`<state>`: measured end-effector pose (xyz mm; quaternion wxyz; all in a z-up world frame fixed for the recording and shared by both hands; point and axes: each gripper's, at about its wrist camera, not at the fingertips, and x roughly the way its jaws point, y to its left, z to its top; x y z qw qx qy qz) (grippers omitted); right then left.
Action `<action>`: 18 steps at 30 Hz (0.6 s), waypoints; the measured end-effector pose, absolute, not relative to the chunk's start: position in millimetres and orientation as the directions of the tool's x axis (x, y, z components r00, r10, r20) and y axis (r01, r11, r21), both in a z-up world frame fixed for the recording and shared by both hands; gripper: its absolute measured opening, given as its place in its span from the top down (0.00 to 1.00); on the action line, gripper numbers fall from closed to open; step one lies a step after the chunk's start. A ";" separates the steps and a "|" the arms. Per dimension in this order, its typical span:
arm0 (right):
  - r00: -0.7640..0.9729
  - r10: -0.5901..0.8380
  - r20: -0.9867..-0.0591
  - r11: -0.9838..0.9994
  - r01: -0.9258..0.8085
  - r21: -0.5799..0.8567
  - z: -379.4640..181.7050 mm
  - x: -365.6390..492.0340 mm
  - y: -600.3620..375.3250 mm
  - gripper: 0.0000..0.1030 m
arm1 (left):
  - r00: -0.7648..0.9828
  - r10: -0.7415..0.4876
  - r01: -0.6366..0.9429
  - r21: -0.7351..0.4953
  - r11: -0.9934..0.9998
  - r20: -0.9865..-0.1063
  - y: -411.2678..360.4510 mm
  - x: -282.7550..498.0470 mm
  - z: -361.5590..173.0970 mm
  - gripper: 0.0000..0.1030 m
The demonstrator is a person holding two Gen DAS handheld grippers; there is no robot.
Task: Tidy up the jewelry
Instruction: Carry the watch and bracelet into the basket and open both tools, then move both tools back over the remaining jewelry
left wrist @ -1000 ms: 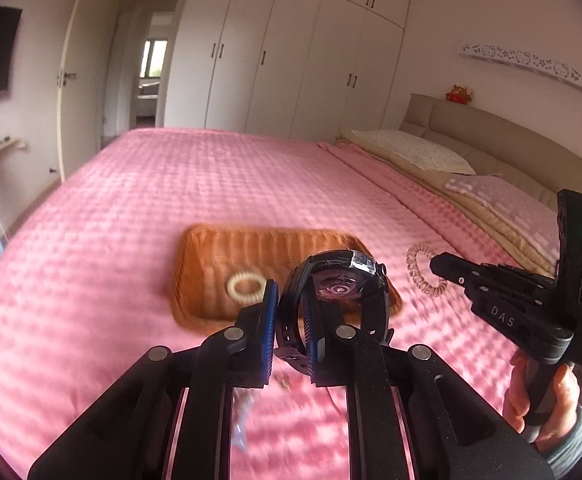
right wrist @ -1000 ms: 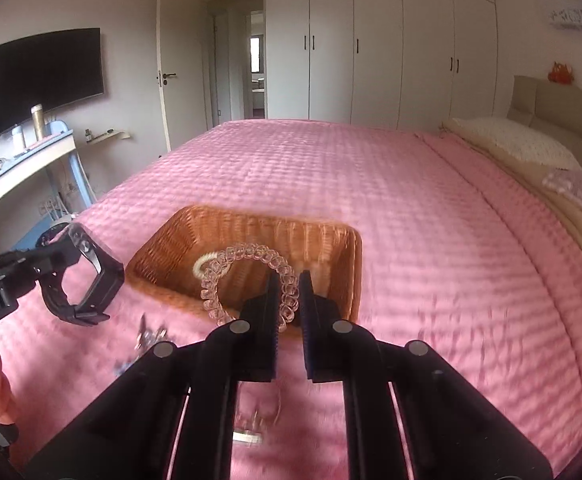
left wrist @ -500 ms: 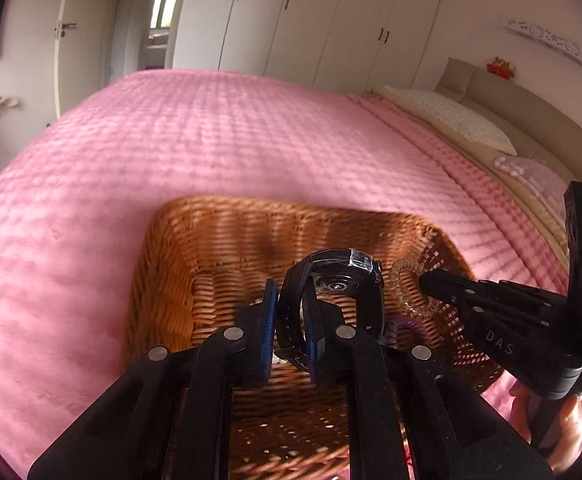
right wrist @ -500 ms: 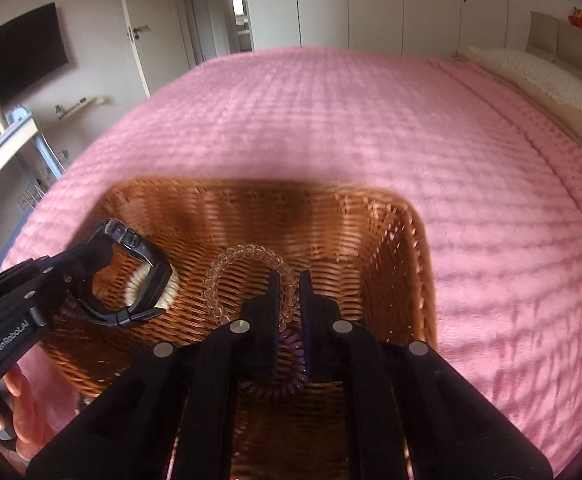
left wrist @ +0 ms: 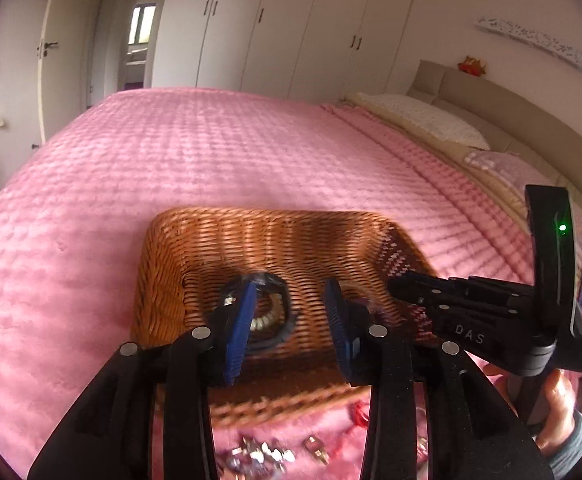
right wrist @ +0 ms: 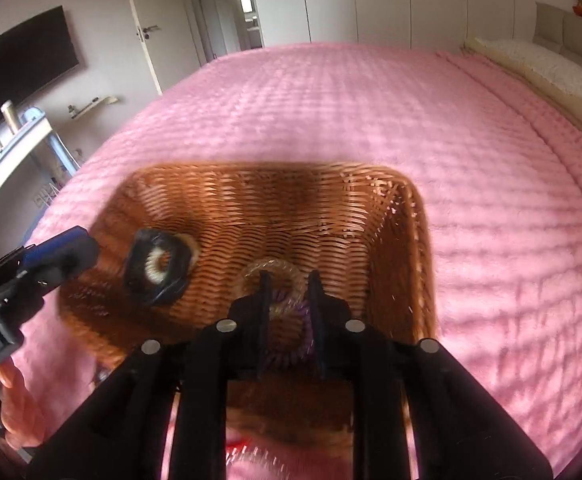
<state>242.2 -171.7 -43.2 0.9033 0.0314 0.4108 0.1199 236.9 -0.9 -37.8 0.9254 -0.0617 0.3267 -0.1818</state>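
Half a second ago my left gripper (left wrist: 291,312) was clamped on the black watch (left wrist: 257,312); now its blue-padded jaws stand wide apart and the watch lies on the floor of the wicker basket (left wrist: 211,236), looped around the cream beaded ring (left wrist: 265,316) that was already there. My right gripper (right wrist: 289,300) has let go too — the clear spiral hair tie (right wrist: 271,276) that was pinched between its fingers now rests in the basket over a purple coil (right wrist: 301,312), and the jaws show a gap with nothing clamped in it.

Both tools have pulled back a little: the basket sits lower and smaller in each view, and pink bedspread (left wrist: 211,152) fills more of the frame.

My left gripper points down and forward over the near left part of the basket, my right over the near middle, the two angled toward each other. The right tool crosses the right side of the left view, my fingers wrapped low on its handle. Small metal trinkets (left wrist: 263,456) lie blurred on the bedspread just in front of the basket.
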 end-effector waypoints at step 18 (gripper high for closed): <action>0.682 0.348 -0.643 0.937 -0.258 0.235 -36.8 87.8 -200.0 0.58 | 0.743 -0.415 0.294 -0.301 0.907 -0.524 44.0 95.8 -29.5 0.56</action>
